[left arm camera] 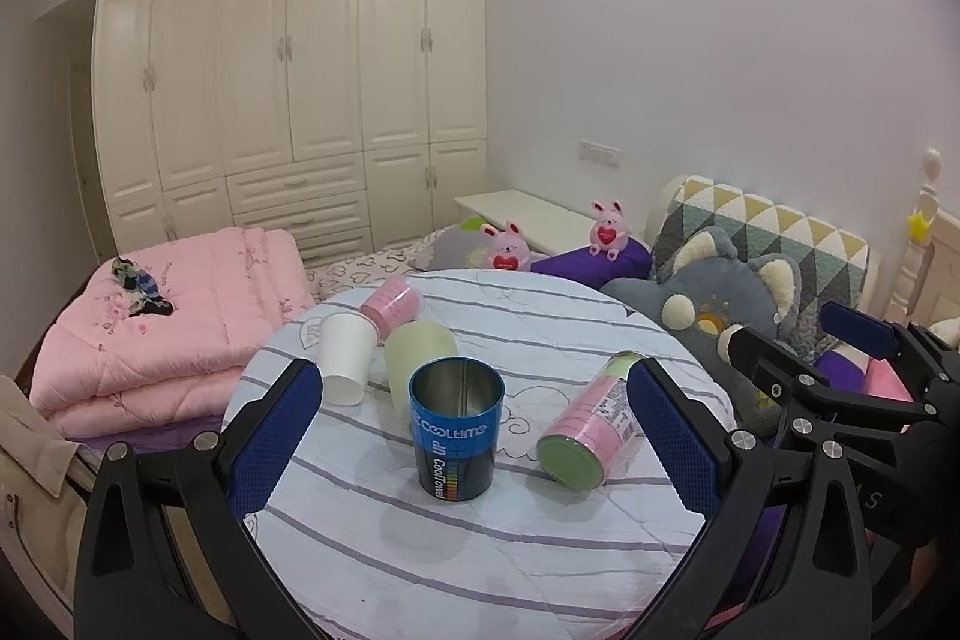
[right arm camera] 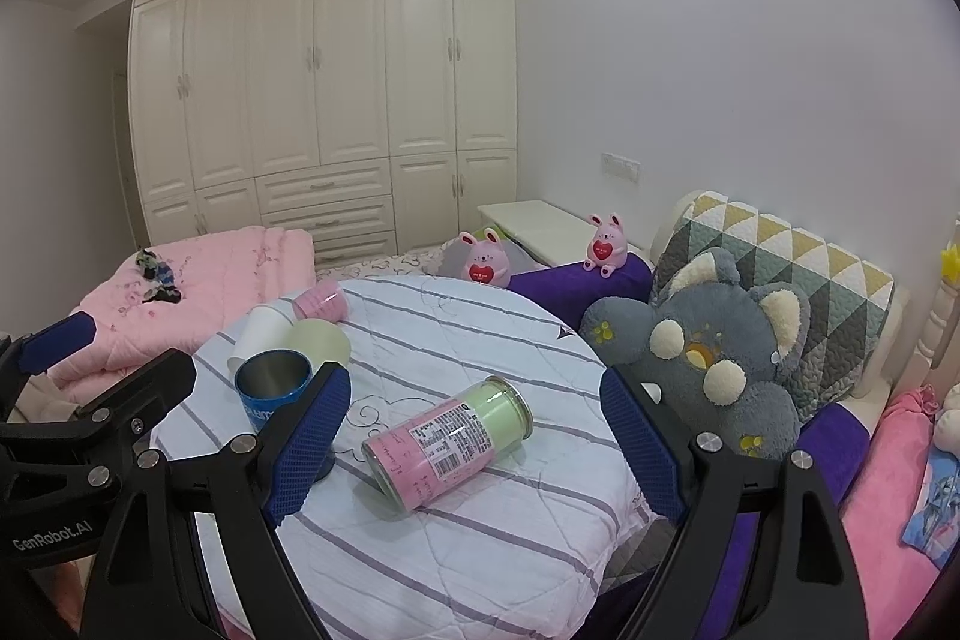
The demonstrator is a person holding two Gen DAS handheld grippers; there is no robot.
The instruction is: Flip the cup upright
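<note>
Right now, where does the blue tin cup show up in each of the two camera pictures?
Left wrist view: the blue tin cup stands upright at centre, between the fingers of the left hand-held gripper.
Right wrist view: it sits at left, partly hidden behind that gripper's left finger.
Shared landmark: the pink-and-green can lying on its side, to the cup's right.

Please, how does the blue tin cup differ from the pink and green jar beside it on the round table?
The blue tin cup stands upright with its mouth open to the top; the pink and green jar lies on its side. The cup is dark blue with printed letters and bare metal inside; the jar is pale pink and green with a paper label. Both rest on the striped table cover, and no gripper touches either.
</note>
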